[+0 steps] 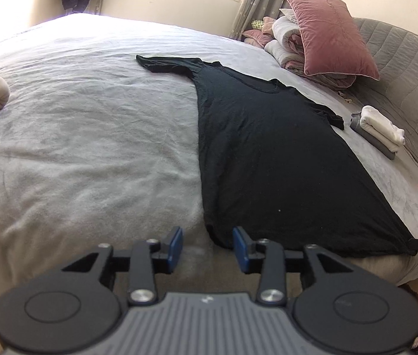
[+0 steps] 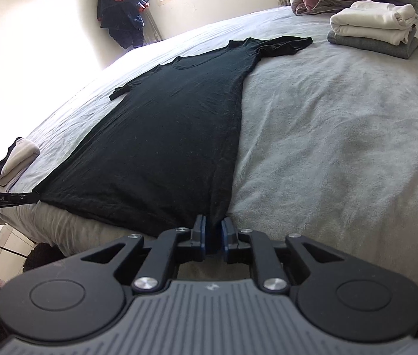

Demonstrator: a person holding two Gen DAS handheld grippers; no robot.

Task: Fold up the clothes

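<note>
A black T-shirt (image 1: pixel 268 153) is spread flat on the grey bed (image 1: pixel 90 136), its right hem corner pinched by the right gripper (image 2: pixel 212 236), while the left gripper (image 1: pixel 208 247) is held released at the left corner.

The left gripper (image 1: pixel 208 250) sits low and level with its blue-padded jaws spread apart and nothing between them, while the right gripper (image 2: pixel 213 236) has its jaws pinched together on the hem corner of the shirt (image 2: pixel 161 136).
</note>
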